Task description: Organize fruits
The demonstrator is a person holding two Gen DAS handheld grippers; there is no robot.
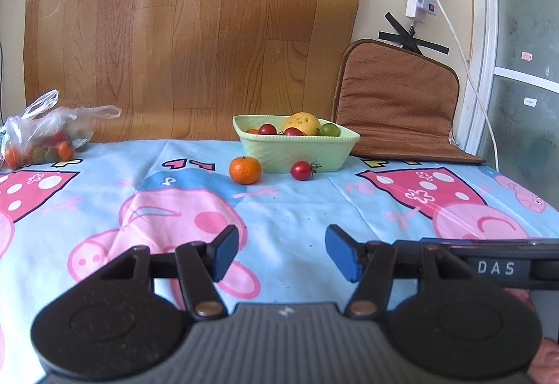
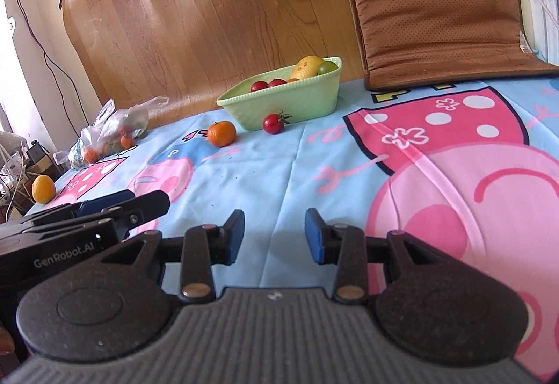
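Note:
A pale green basket stands at the far side of the table with a yellow fruit, red tomatoes and a green fruit in it. A tangerine and a red tomato lie on the cloth just in front of it. My left gripper is open and empty, well short of them. My right gripper is open and empty too. The left gripper also shows in the right wrist view.
A clear plastic bag of fruit lies at the far left. A yellow fruit sits at the table's left edge. A brown cushion leans on the wall at the far right. The cartoon tablecloth covers the table.

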